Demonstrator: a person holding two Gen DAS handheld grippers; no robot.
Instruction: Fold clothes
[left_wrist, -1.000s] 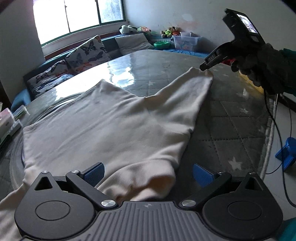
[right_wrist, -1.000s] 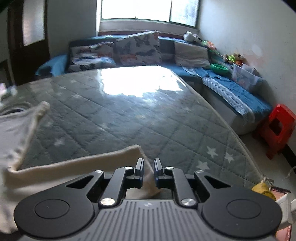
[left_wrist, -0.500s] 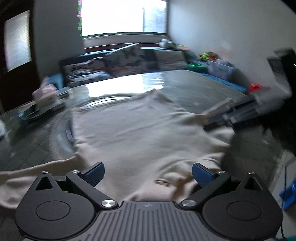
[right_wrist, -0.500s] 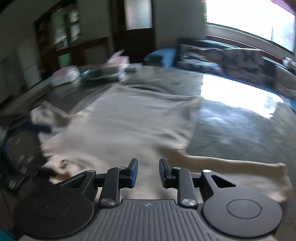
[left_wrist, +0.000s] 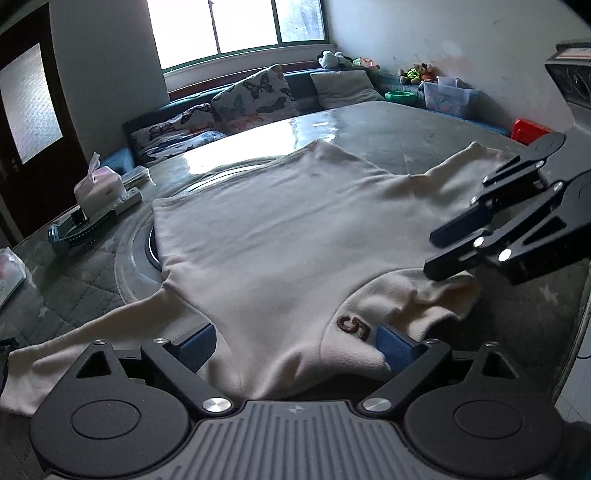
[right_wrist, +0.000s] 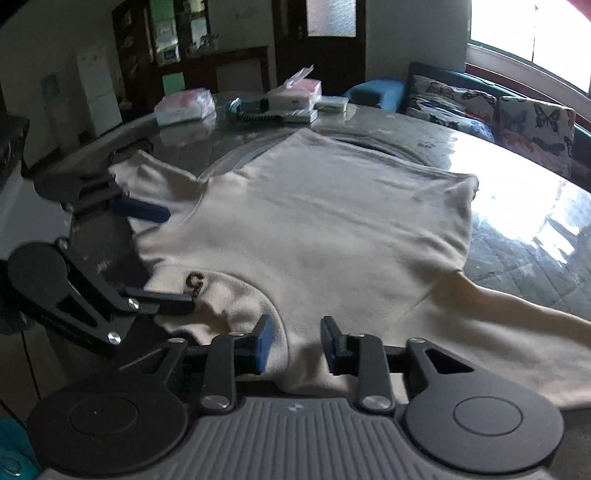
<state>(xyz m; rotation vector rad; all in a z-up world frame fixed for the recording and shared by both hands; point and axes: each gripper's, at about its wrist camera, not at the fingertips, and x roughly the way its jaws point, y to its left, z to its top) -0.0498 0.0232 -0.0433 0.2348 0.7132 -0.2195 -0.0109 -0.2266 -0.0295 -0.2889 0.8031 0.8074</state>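
I see a cream long-sleeved sweater (left_wrist: 273, 236) lying spread flat on the quilted grey table cover (left_wrist: 402, 129), hem toward 12 o'clock in my left wrist view and collar end nearest the camera. Its 2 sleeves run out sideways: one trails to 8 o'clock toward the lower left edge, the other reaches to 2 o'clock behind the right gripper. A rounded flap of the same fabric, bearing a brown embroidered 5 (left_wrist: 352, 326), is folded up at 5 o'clock.

My left gripper (left_wrist: 295, 345) has its blue pads wide apart, straddling the near edge of the sweater; cloth lies between them, but nothing is clamped. The right pad sits just beside the brown 5.

My right gripper (right_wrist: 293, 341) is also spread, less widely, with its blue-faced fingers (right_wrist: 264, 341) low over the cloth near the edge of the rounded flap. I cannot tell whether they touch the fabric. In the left wrist view that same tool enters from 3 o'clock, its dark fingertips over the flap's far edge.

In the right wrist view the sweater (right_wrist: 332, 229) fills the middle, with one sleeve running off to 4 o'clock. Beyond it at 12 o'clock sit a tissue box (right_wrist: 295, 92) and a plastic-wrapped pack (right_wrist: 184, 107). A butterfly-print cushion (left_wrist: 255, 98) rests on the sofa under the window.
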